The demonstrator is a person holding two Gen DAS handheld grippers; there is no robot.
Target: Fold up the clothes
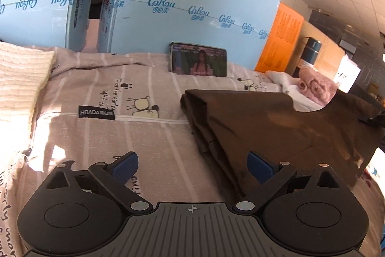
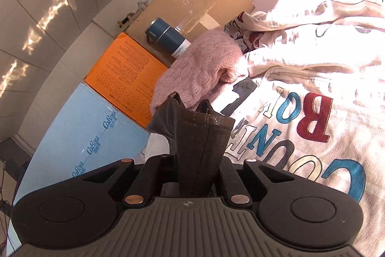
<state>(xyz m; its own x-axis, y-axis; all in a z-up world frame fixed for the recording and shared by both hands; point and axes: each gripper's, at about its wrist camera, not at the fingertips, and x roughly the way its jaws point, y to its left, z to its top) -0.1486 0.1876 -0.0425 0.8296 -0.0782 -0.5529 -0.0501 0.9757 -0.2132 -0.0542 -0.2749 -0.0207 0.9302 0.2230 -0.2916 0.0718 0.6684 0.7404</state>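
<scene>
Brown garment (image 1: 264, 122) lying partly folded on the patterned bedspread (image 1: 120, 136), layers stacked along its left edge, its far end lifted in the pinched-tight right gripper (image 2: 199, 160); left gripper (image 1: 192, 166) hangs wide apart above its near edge; a cream printed sweatshirt (image 2: 300, 124) and pink knit (image 2: 192, 69) lie unfolded near the bed's right edge.

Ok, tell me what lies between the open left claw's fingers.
Left wrist view: striped bedsheet and the folded edge of the brown garment lie ahead between the left claw's blue pads; nothing is gripped.
</scene>
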